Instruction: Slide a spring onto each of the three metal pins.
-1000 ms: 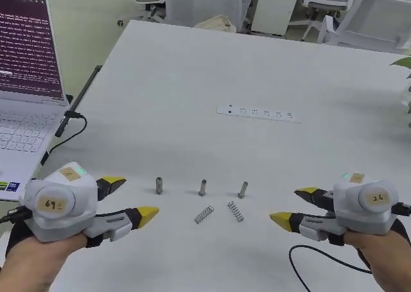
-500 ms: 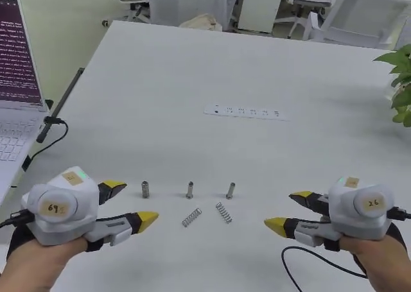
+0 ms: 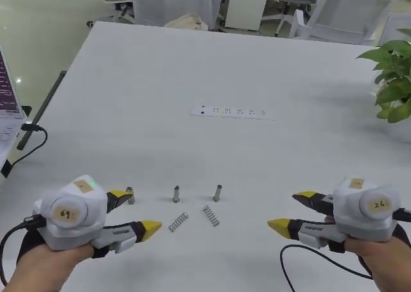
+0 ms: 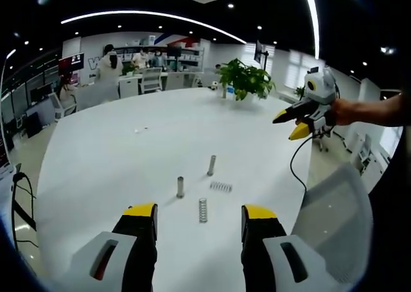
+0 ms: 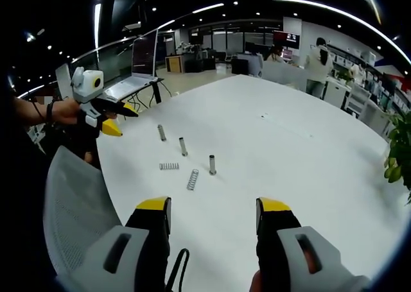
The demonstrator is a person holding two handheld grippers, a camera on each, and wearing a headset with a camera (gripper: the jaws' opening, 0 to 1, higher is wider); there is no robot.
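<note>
Both tools are spread wide and hold nothing. The left gripper (image 3: 135, 210) hangs just beside the leftmost pin (image 3: 130, 196), and the right gripper (image 3: 291, 210) is well apart to the right. The left spring (image 3: 178, 221) and right spring (image 3: 210, 215) lie loose on the table (image 3: 257, 67), near the bare middle pin (image 3: 176, 194) and right pin (image 3: 218, 192). The leftmost pin looks ribbed, so it may carry a spring, though it is too small to be sure. At least two pins are left to do.
</note>
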